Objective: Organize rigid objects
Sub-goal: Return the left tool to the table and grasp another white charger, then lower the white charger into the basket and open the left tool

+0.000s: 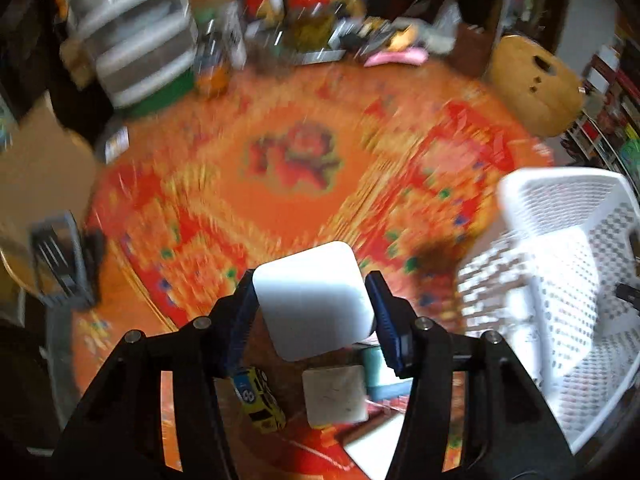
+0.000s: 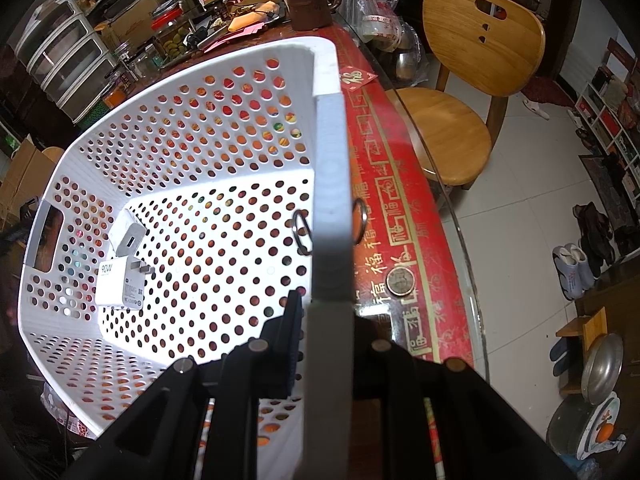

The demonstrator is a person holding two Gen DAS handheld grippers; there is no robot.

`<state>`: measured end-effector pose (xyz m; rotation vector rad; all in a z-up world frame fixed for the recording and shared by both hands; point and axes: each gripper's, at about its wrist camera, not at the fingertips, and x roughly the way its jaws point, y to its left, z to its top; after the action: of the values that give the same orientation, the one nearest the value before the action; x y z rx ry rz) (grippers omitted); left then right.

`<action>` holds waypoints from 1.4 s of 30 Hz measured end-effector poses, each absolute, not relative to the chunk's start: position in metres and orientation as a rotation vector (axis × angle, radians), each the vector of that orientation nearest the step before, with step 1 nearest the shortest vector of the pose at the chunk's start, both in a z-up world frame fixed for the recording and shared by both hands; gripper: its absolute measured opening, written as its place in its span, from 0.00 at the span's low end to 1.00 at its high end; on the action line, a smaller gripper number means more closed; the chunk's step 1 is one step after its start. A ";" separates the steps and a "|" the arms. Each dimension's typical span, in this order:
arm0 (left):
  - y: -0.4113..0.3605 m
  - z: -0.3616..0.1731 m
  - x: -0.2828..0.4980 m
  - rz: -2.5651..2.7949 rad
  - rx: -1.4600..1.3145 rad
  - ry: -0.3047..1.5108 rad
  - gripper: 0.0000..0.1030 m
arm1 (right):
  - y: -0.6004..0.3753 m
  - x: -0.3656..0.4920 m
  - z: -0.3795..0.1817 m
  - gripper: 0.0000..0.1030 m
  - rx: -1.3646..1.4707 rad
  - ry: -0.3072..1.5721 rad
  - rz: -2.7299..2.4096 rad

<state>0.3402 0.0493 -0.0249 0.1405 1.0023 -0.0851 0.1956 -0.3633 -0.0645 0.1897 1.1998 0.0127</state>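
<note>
My left gripper (image 1: 314,300) is shut on a white rounded block (image 1: 314,300), held above the orange patterned tablecloth (image 1: 288,200). Below it lie a yellow toy car (image 1: 260,400), a second white block (image 1: 335,398) and a teal object (image 1: 378,372). The white perforated basket (image 1: 560,280) stands at the right. My right gripper (image 2: 324,332) is shut on the basket's rim (image 2: 330,200), one finger inside and one outside. Inside the basket lie two white chargers (image 2: 122,284), one marked 90W.
A coin (image 2: 399,280) and a metal ring (image 2: 360,220) lie on the red tablecloth beside the basket. A wooden chair (image 2: 460,80) stands past the glass table edge. Drawers (image 1: 132,40) and clutter fill the far side. The left wrist view is motion-blurred.
</note>
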 end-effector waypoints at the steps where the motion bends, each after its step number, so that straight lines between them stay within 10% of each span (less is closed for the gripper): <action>1: 0.039 -0.009 0.337 -0.107 0.174 0.978 0.50 | -0.363 0.196 -0.065 0.16 0.188 1.199 0.013; 17: -0.181 -0.006 0.323 -0.436 0.521 1.096 0.50 | -0.361 0.196 -0.065 0.16 0.182 1.202 0.011; 42: -0.218 -0.078 0.338 -0.467 0.629 1.254 0.50 | -0.361 0.196 -0.065 0.16 0.179 1.204 0.017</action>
<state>0.3375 -0.2180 -0.0783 0.6286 1.2540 -0.4666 0.1955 -0.3612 -0.0653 0.1788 1.2044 0.0171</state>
